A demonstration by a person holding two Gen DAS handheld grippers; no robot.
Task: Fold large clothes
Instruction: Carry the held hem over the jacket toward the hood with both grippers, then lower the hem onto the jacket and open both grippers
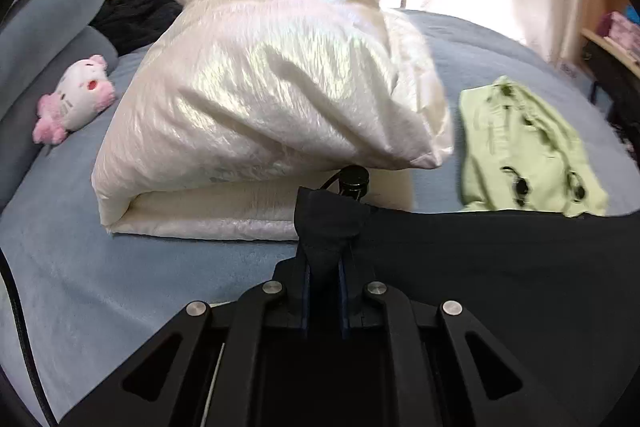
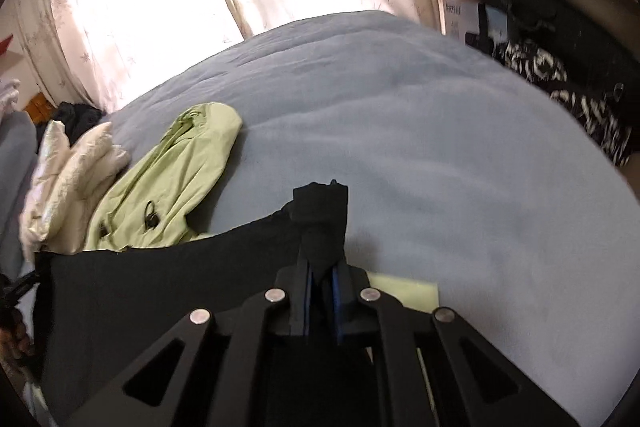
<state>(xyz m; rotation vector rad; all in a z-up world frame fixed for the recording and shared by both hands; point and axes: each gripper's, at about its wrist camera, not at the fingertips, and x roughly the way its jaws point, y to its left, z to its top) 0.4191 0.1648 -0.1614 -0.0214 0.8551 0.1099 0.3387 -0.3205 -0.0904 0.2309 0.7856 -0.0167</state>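
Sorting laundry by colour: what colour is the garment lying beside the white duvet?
Light green garment, with small dark fittings; the left wrist view shows it best.

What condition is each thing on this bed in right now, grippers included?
left gripper: shut on dark garment.
right gripper: shut on dark garment.
dark garment: edge stretched between both grippers.
green garment: lying loosely folded on bed.
white duvet: folded and piled.
plush toy: lying on bed.
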